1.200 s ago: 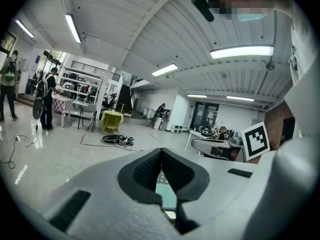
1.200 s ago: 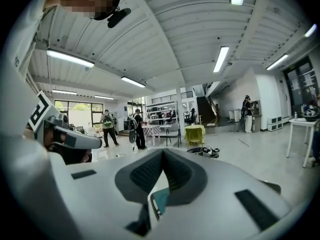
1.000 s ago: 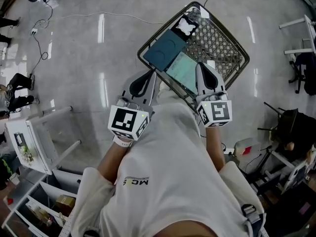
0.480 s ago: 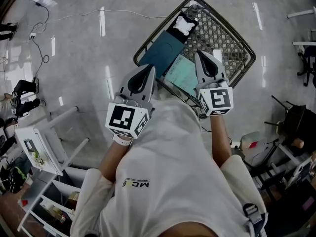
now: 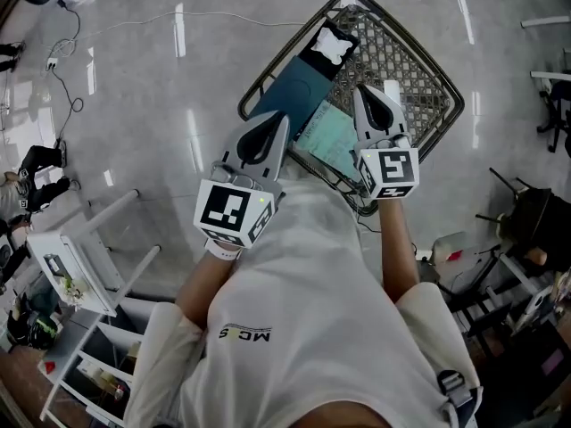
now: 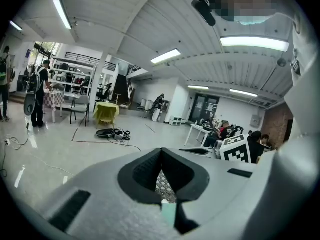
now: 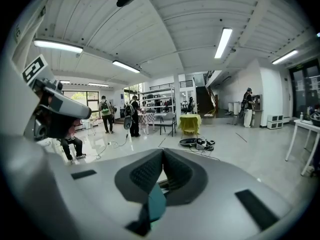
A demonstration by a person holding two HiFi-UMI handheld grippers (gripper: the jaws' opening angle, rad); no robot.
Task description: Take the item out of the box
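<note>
The left gripper (image 5: pixel 282 121) and right gripper (image 5: pixel 363 94) are hovering, jaws pressed together and empty, over the wire basket (image 5: pixel 406 69) at upper centre. The teal box (image 5: pixel 290 96) is lying between their tips, its pale green item (image 5: pixel 330 136) nearer the right one

Wire basket (image 5: pixel 434 96) on floor (image 5: pixel 134 105), ahead of both claws. Left claw (image 5: pixel 278 123) at basket's near-left rim; right claw (image 5: pixel 361 94) over basket's middle. Flat box (image 5: pixel 290 96) along basket's left side, just ahead of left claw. Thin packet (image 5: pixel 332 136) beside box, between claws. Small pouch (image 5: pixel 330 47) at basket's far corner, beyond box. Shelf rack (image 5: pixel 76 266) well left of left claw, further back. Cable (image 5: pixel 223 16) on floor, far ahead-left.
</note>
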